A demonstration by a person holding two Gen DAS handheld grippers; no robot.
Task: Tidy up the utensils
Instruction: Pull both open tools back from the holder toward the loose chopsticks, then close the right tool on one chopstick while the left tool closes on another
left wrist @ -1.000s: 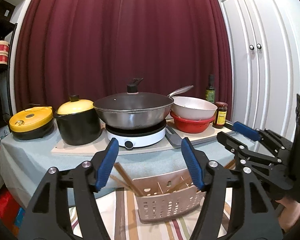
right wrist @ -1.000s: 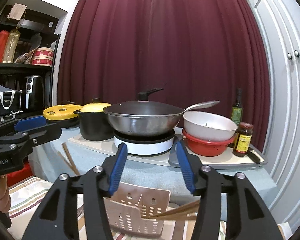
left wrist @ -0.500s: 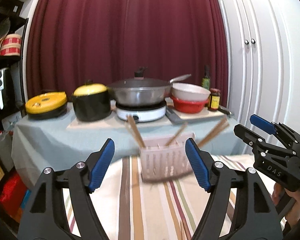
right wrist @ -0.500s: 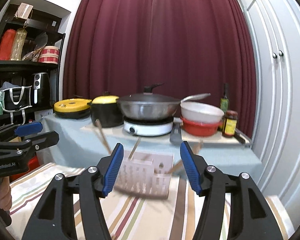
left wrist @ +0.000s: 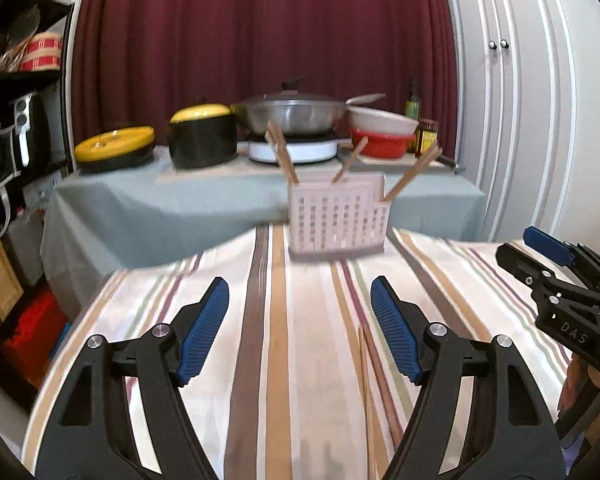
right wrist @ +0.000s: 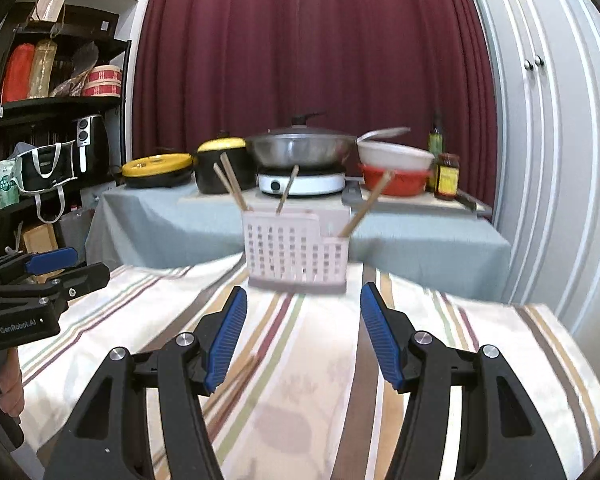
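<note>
Both the left hand-held gripper (left wrist: 300, 330) and the right hand-held gripper (right wrist: 303, 334) are showing black angular frames, ribbed blue pads (left wrist: 204, 332) and silver screws (right wrist: 422, 336); white lettering is showing on their bodies.

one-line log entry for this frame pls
left gripper: open, empty | right gripper: open, empty | caddy: upright, holds chopsticks | loose chopsticks: on tablecloth

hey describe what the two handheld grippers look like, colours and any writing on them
Both are matte black plastic frames with silver pivot bolts and two fingers faced with ribbed blue pads. The left gripper shows white "GenRobot.AI" lettering on its side in the right wrist view; the right gripper shows "DAS" in the left wrist view. No cables or sleeves are visible.
</note>
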